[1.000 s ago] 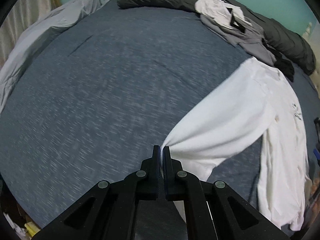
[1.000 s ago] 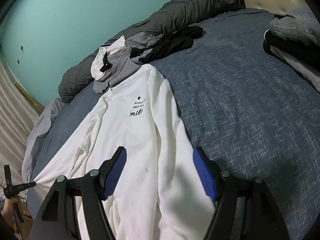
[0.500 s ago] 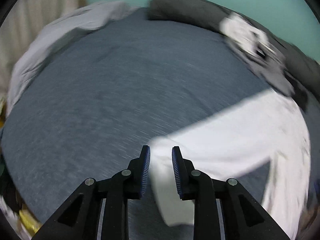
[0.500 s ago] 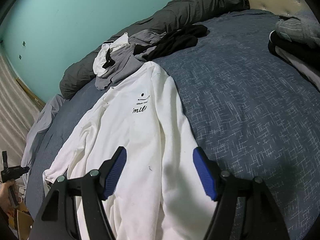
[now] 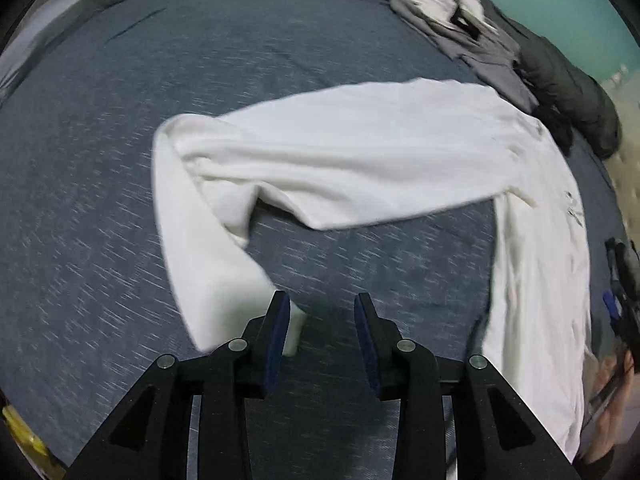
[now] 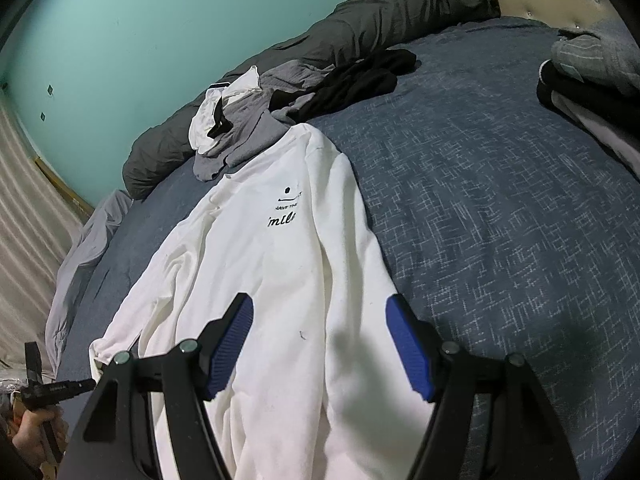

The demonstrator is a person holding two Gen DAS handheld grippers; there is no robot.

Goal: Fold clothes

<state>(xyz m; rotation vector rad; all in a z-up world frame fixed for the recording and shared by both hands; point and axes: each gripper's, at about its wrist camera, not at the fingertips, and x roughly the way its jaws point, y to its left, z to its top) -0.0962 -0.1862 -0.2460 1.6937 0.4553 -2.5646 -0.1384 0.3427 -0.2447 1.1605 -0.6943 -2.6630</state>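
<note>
Open blue bed surface (image 6: 500, 208) lies right of the white sweatshirt (image 6: 280, 272) and left of its bent sleeve (image 5: 208, 240), giving clear passage. Obstacles: heap of grey, white and black clothes (image 6: 280, 96) touching the collar; dark rolled duvet (image 6: 360, 28) along the teal wall; stacked garments (image 6: 592, 88) at the far right edge.

Dim room, soft indoor light, heavy fisheye bend.
The left wrist view is smeared by motion across the dark blue flecked bedspread (image 5: 100, 220); the right wrist view is sharp, with black vignetted corners and a soft shadow on the white long-sleeved shirt (image 6: 280, 280).
</note>
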